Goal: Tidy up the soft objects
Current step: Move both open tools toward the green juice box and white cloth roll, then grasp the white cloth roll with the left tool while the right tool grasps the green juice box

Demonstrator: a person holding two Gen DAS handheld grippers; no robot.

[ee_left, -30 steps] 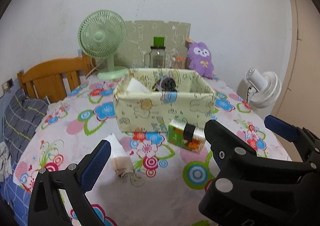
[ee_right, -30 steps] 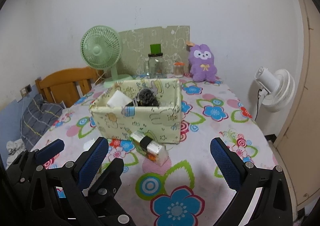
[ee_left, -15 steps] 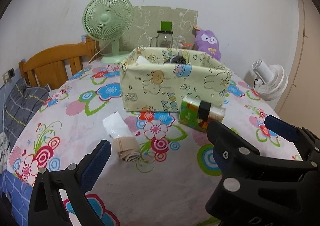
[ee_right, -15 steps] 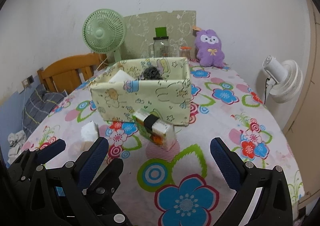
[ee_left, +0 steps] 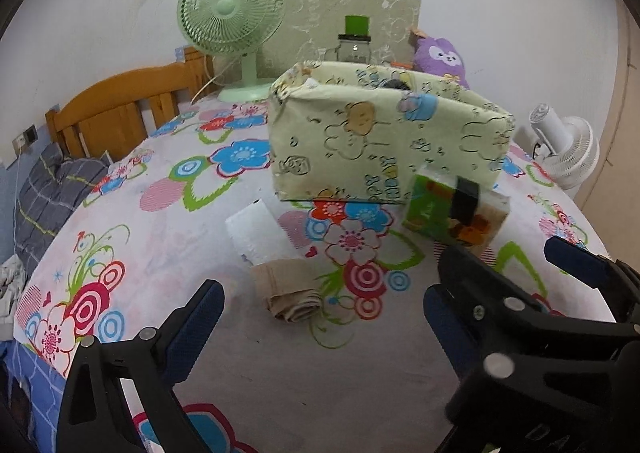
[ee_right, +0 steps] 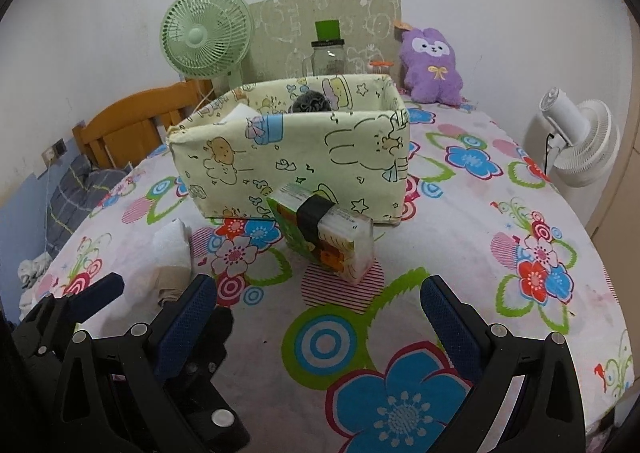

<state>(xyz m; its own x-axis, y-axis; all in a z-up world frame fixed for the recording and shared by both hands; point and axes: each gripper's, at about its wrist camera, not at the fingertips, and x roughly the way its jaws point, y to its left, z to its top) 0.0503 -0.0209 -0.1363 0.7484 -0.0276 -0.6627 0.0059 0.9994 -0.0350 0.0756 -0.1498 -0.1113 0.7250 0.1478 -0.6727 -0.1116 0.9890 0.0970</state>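
Note:
A yellow fabric box [ee_left: 384, 145] with cartoon prints stands mid-table, holding a white item and a dark ball [ee_right: 311, 103]. A tissue pack [ee_left: 454, 213] with a black band leans at its front; it also shows in the right wrist view [ee_right: 324, 237]. A rolled beige cloth [ee_left: 290, 291] and a white folded cloth [ee_left: 256, 231] lie left of it. My left gripper [ee_left: 320, 317] is open, just short of the beige cloth. My right gripper [ee_right: 320, 317] is open and empty, in front of the tissue pack.
The table wears a flowered cloth [ee_right: 500, 253]. At the back stand a green fan [ee_left: 234, 17], a jar with a green lid [ee_left: 354, 45] and a purple plush [ee_right: 432, 65]. A white fan [ee_right: 580, 145] stands off the right edge, a wooden chair [ee_left: 120, 109] left.
Both grippers have moved forward and lower toward the table. The beige cloth and tissue pack are now closer and larger. Both stay open.

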